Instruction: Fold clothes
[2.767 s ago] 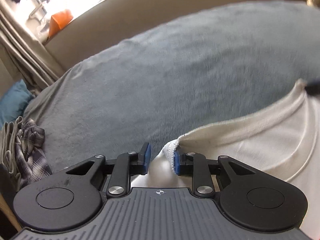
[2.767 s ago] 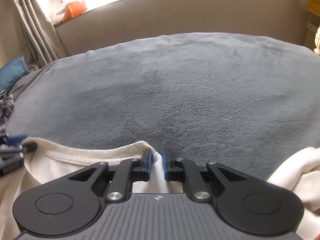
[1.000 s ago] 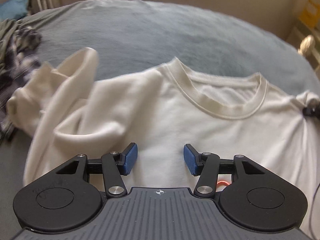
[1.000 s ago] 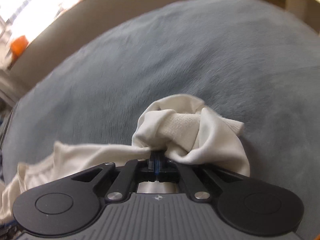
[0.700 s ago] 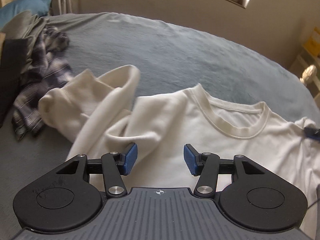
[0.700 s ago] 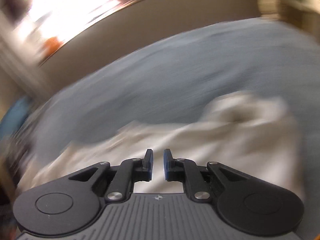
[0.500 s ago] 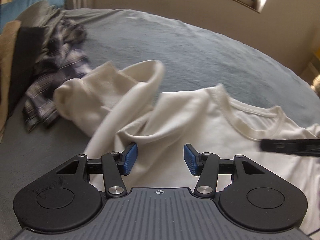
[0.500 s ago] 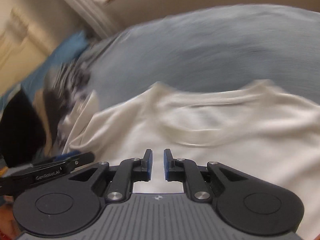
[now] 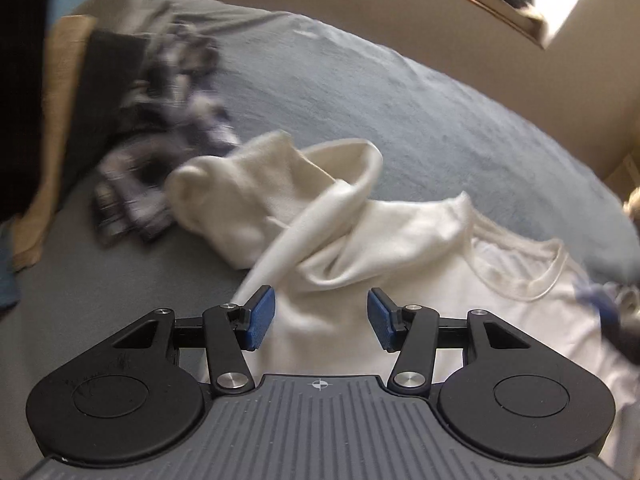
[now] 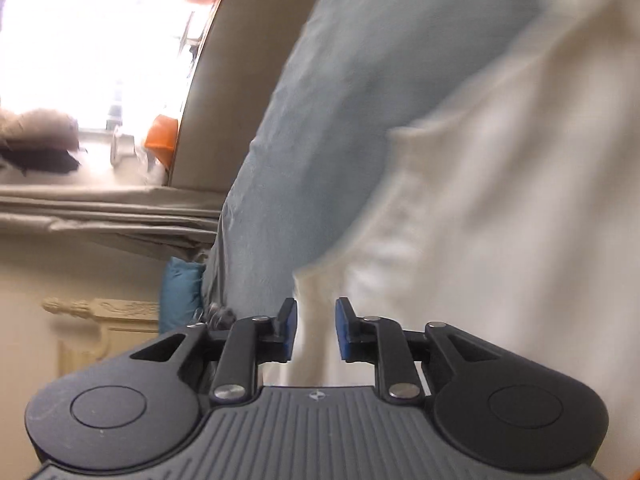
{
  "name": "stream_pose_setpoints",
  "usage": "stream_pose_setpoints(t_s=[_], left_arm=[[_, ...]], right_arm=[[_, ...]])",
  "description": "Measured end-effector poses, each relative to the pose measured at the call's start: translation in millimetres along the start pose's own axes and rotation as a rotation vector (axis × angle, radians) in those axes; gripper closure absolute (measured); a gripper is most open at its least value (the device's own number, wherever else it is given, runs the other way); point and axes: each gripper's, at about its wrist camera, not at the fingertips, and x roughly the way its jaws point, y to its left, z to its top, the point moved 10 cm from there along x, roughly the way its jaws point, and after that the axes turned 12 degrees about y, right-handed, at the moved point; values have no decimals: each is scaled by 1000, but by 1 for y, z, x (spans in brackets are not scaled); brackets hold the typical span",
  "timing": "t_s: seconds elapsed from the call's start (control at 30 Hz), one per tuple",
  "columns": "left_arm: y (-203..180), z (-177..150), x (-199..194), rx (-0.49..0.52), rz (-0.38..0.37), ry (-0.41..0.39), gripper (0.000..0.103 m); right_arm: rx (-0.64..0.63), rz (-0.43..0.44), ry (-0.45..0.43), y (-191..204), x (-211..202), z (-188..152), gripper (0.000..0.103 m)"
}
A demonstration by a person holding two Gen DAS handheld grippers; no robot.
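I am holding the left gripper apart above the cream sweatshirt; the right gripper jaws are opening, empty.

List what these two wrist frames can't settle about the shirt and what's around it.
- White shirt: hem and lower body hidden by the left gripper, left wrist view.
- Its far sleeve: cut off by the right edge, behind a blurred dark shape.
- Plaid garment: motion-blurred, shape unclear.
- Right wrist view: rolled and smeared; which part of the shirt lies past the right gripper, jaws opening with nothing clamped, is unreadable.
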Motion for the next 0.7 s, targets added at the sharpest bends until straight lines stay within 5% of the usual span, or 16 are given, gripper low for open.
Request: stream_pose_setpoints(t_s=[0.17,0.3,0.43,0.57,0.7], left_arm=[[58,-27,-84,-200,110,2,52],[117,-68,-201,-415,258,-75,52],[152,-102,-361,-587,387,-264,52],[156,-112,-503,-586,584,-408,51],[152,-132,-603,-606,747,-490,51]], right_arm=[[212,-71,31,-100,-91,-85,79],[349,-58,88,-150,-118,-130,79],[376,-31,164,-164,-119,-143,79],[267,-41,187,-162,-109,-137,79],[222,86,193,-140,-91,-122,79]])
